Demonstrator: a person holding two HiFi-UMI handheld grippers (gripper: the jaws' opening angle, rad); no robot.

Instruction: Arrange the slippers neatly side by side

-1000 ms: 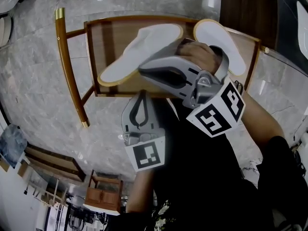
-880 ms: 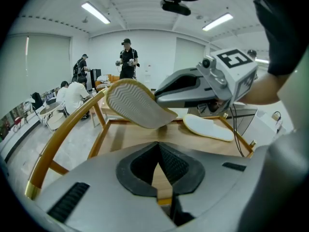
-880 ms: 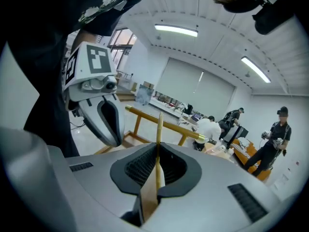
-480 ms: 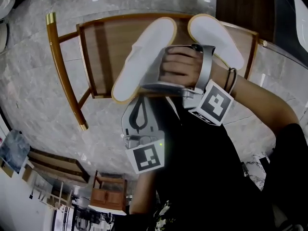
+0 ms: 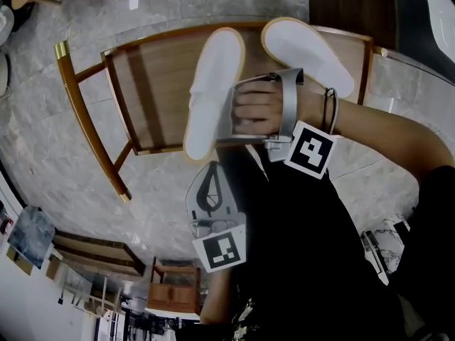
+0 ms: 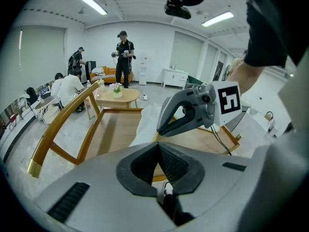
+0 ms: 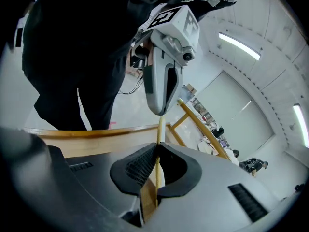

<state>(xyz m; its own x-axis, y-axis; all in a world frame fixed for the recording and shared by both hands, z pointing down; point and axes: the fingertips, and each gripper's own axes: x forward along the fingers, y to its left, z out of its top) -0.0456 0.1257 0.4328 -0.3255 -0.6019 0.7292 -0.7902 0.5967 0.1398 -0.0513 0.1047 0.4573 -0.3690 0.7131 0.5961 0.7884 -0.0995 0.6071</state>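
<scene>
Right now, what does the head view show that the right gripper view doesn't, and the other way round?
Only the head view: both white slippers whole from above, the held slipper and the second slipper, plus the hand around the right gripper. Only the right gripper view: its jaws shut on the held slipper's tan rim, the ceiling lights and people far off. Both: the wooden chair and the left gripper.

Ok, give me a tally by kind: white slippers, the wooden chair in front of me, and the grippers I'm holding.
Slippers: 2
Chair: 1
Grippers: 2
Total: 5
</scene>
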